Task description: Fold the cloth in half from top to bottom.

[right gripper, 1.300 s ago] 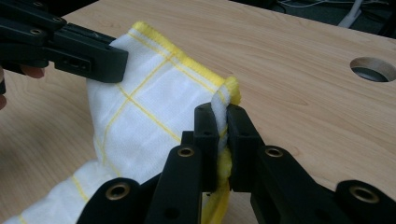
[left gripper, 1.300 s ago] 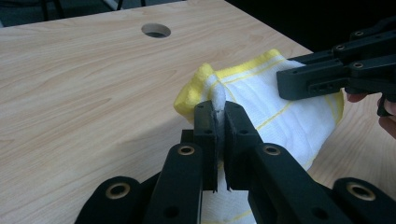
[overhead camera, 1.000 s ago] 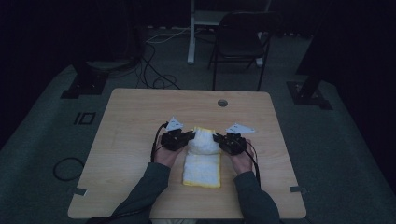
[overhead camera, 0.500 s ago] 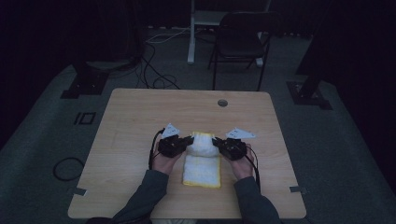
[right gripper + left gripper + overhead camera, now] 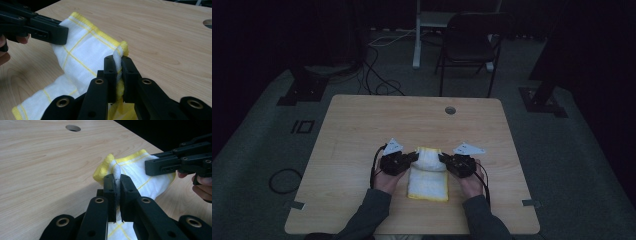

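Item: white cloth (image 5: pixel 428 175) with yellow grid and hem, near-centre of the wooden table (image 5: pixel 357 125), its near part flat, its far edge lifted into a hump.
Left gripper (image 5: pixel 116 178): jaws clamped on the cloth's far-left corner.
Right gripper (image 5: pixel 119 60): jaws clamped on the far-right corner, yellow hem pinched between them.
Step in hand, as judged: folding the far edge toward the near hem. Handling note: both corners should travel level and together, with light tension between them, so the fold lands square.
Surroundings: a round cable hole (image 5: pixel 450 110) far right on the tabletop, well apart; a dark chair (image 5: pixel 469 47) beyond the far edge; cables on the floor (image 5: pixel 379 85) far left. Nothing on the table obstructs the fold
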Available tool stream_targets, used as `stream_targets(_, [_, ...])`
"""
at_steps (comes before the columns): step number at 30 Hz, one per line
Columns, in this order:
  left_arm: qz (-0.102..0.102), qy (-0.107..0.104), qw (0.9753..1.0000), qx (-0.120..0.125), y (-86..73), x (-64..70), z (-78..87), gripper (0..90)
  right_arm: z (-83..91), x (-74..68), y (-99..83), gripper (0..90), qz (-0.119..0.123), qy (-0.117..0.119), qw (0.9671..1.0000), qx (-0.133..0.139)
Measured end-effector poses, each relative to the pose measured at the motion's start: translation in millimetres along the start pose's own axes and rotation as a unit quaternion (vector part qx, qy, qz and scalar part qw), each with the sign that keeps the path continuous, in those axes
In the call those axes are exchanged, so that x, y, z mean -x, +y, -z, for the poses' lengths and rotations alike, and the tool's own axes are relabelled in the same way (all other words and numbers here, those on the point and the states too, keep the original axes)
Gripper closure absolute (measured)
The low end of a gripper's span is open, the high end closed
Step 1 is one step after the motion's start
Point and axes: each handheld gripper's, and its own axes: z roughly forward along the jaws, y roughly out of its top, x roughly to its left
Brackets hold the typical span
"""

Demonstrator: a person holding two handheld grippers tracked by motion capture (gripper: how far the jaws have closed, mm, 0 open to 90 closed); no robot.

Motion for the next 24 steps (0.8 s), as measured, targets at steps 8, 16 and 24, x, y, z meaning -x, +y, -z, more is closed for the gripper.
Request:
stream_targets(8, [0.008,0.001,1.0,0.005,-5.6,2.7,5.7,80.0,1.9,-3.5,-5.0,84.7,-0.001,0.003,1.0,-0.001])
stream_targets(16, [0.021,0.012,0.9992,0.032,-4.2,-1.0,19.2,76.7,3.6,-6.3,-9.3,84.7,-0.001,0.004,1.0,-0.002])
stream_targets(24, [0.029,0.022,0.9985,0.04,-2.0,-7.7,23.3,76.7,7.4,-9.0,-10.9,84.7,0.001,0.005,1.0,0.001])
